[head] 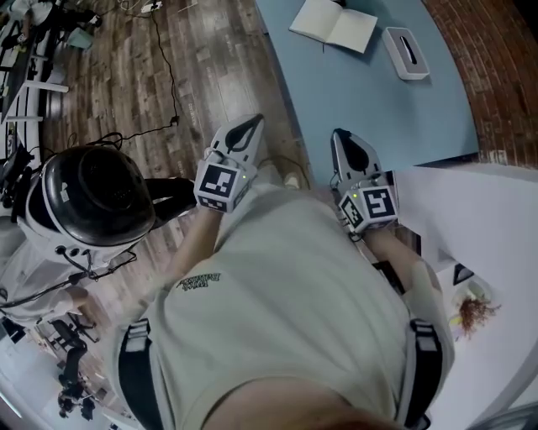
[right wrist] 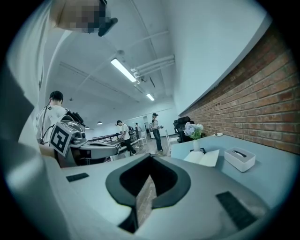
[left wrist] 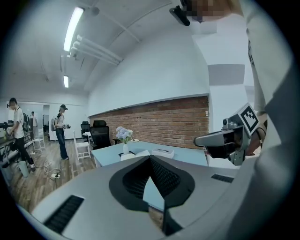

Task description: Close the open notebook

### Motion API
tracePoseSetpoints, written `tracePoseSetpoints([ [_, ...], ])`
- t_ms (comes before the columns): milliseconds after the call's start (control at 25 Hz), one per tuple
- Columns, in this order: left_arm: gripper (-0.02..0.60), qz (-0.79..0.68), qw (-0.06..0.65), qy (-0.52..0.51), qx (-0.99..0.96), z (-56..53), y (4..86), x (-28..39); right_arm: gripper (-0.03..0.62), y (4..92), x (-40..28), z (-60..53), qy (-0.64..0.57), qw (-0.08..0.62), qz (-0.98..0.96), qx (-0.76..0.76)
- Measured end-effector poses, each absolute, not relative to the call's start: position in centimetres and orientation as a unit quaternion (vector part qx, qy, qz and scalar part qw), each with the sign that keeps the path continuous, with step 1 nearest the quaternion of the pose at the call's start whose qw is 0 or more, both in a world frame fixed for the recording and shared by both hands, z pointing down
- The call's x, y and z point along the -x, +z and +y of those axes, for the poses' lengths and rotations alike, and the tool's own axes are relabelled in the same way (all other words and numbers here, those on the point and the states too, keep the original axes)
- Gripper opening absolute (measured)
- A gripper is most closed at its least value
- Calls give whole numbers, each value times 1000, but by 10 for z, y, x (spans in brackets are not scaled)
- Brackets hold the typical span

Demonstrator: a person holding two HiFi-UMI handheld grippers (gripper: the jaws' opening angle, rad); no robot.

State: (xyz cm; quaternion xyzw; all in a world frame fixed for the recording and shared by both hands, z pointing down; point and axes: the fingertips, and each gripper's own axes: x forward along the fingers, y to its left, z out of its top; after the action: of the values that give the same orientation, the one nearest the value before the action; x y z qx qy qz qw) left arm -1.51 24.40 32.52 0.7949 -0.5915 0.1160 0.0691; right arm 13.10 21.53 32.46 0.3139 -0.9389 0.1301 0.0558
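We hold the left gripper (head: 250, 126) and the right gripper (head: 340, 136) mid-frame near our chest, fingers closed on nothing. Both are well apart from the open notebook (head: 334, 23), which lies at the top of the frame on the blue tabletop (head: 378, 109). A white tissue box (head: 406, 52) sits near it. Reaching in, we could shove the notebook along instead of flipping its cover, or bump the box, since closed fingers cannot pinch a page.

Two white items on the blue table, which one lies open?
The notebook, with its pages spread flat, the left one of the pair in the head view. The other is a tissue box with a dark slot on top.
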Motion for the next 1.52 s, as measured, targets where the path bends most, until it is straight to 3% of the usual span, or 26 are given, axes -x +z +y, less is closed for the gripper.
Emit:
tracePoseSetpoints([
  [840,14,-571,20,135,-809,199,317,11,3,334,-137,166,128,44,-928,-347],
  [1520,14,-550,47,128,-824,117,328,47,3,351,-107,103,127,75,-914,-377],
])
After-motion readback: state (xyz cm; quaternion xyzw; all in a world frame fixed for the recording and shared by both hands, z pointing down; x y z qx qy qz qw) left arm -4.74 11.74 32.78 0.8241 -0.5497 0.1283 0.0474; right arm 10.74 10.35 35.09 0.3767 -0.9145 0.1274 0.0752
